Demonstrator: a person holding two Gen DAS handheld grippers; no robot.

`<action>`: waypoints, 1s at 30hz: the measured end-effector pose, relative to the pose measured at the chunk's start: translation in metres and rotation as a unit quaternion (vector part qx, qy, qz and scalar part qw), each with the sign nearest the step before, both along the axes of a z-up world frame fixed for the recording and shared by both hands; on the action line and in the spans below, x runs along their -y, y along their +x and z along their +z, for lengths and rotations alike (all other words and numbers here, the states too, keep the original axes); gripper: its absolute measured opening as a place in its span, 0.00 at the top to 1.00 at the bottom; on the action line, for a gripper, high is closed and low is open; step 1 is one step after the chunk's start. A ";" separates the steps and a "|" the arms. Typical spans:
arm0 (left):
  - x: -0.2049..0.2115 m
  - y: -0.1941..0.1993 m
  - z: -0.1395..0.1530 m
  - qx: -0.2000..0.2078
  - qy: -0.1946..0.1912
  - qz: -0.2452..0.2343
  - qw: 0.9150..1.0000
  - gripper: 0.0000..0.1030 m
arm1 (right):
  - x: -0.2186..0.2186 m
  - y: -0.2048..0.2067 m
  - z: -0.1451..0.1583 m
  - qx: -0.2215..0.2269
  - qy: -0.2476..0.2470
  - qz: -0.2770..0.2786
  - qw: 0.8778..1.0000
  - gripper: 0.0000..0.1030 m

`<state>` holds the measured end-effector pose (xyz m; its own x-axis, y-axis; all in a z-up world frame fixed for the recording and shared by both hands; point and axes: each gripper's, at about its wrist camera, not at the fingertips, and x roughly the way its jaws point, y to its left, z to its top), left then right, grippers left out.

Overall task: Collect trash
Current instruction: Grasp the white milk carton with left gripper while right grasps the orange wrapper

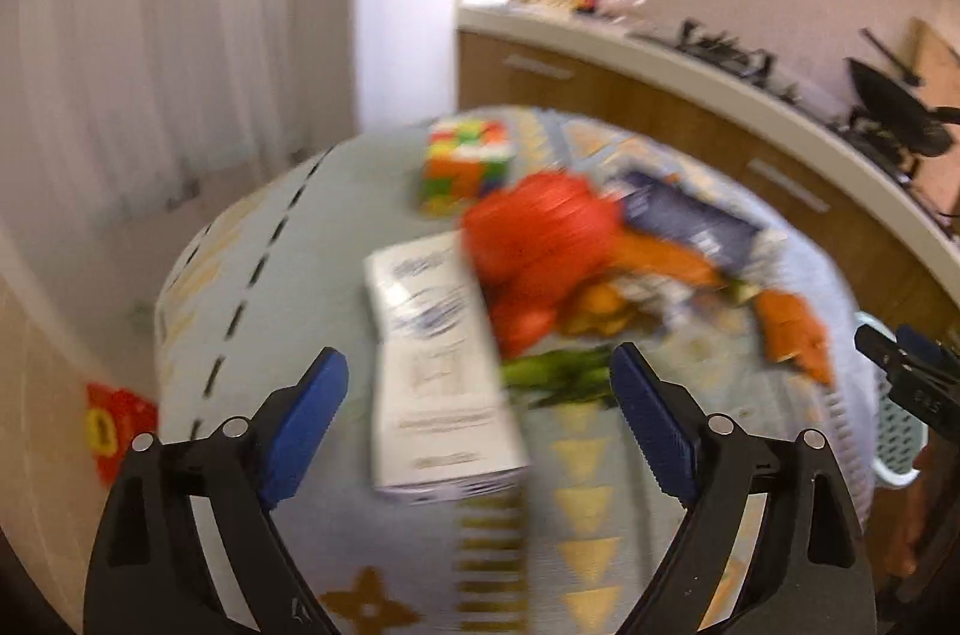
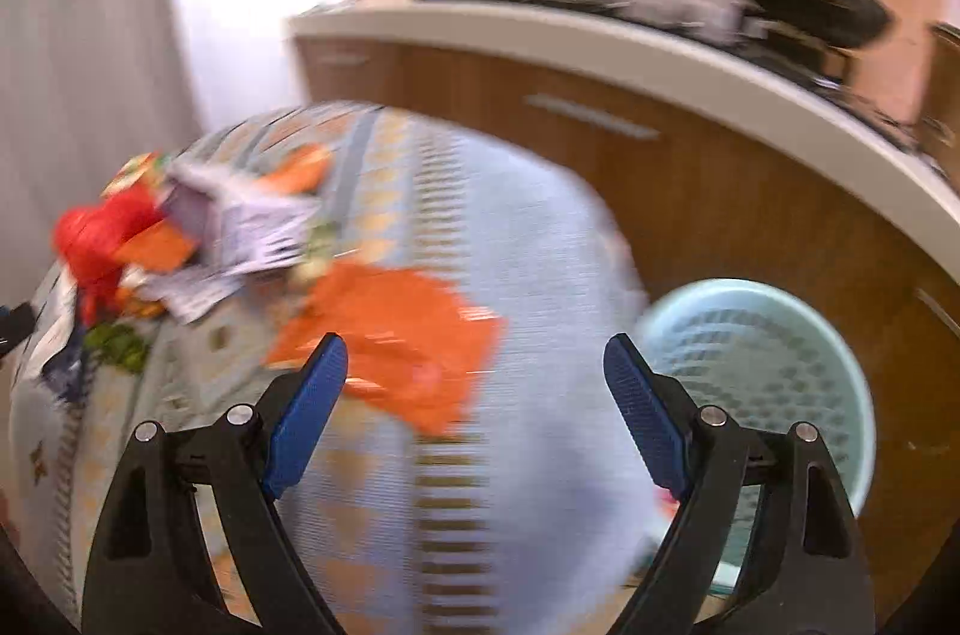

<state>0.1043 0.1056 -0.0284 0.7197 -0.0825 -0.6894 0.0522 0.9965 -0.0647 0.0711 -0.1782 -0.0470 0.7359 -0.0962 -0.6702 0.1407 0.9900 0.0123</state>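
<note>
Both views are motion-blurred. My left gripper [image 1: 480, 371] is open and empty above a white carton box [image 1: 441, 383] on the patterned tablecloth [image 1: 288, 287]. Behind the box lie a red crumpled bag [image 1: 540, 233], green scraps [image 1: 558, 374], an orange wrapper [image 1: 795, 329] and a dark blue packet [image 1: 690, 215]. My right gripper [image 2: 474, 371] is open and empty just above the orange wrapper [image 2: 408, 335]. A pale green mesh bin [image 2: 762, 371] stands on the floor to the right of the table. The red bag [image 2: 99, 239] and white papers [image 2: 252, 221] lie far left.
A multicoloured cube [image 1: 468, 167] sits at the table's far side. A wooden kitchen counter [image 2: 600, 53] with a stove and pans runs behind. White curtains [image 1: 150, 35] hang left. A red item [image 1: 114, 425] lies on the floor at left.
</note>
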 end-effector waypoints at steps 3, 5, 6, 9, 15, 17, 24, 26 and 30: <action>-0.008 0.006 -0.012 -0.019 -0.013 0.010 1.000 0.16 | -0.019 0.017 -0.010 -0.022 -0.002 0.030 0.999 0.20; -0.008 0.015 -0.020 -0.034 -0.012 0.014 0.999 0.16 | -0.020 0.022 -0.017 -0.031 0.002 0.032 0.999 0.20; -0.001 0.017 -0.025 -0.040 -0.007 0.019 0.999 0.16 | -0.018 0.026 -0.018 -0.035 0.004 0.028 0.999 0.20; 0.003 0.030 -0.037 -0.050 0.008 0.026 0.998 0.20 | -0.002 0.042 -0.027 -0.055 0.039 0.019 0.998 0.16; 0.003 0.034 -0.046 -0.053 -0.009 0.017 0.998 0.43 | 0.003 0.062 -0.042 -0.088 0.085 0.012 0.992 0.09; 0.006 0.031 -0.046 -0.048 0.001 0.013 0.999 0.50 | 0.001 0.068 -0.047 -0.101 0.096 0.015 0.990 0.08; 0.003 0.024 -0.046 -0.032 -0.008 0.011 0.999 0.51 | -0.006 0.074 -0.054 -0.108 0.068 -0.003 0.992 0.20; 0.000 0.018 -0.043 -0.024 -0.015 0.014 0.999 0.51 | -0.007 0.074 -0.052 -0.106 0.067 0.004 0.992 0.30; -0.006 0.006 -0.031 -0.001 -0.024 0.024 0.999 0.51 | -0.013 0.063 -0.047 -0.101 0.065 0.018 0.993 0.55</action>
<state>0.1100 0.1116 -0.0590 0.7226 -0.0813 -0.6865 0.0047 0.9936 -0.1127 0.1345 -0.1655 -0.0945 0.5870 0.0236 -0.8092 0.1183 0.9863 0.1146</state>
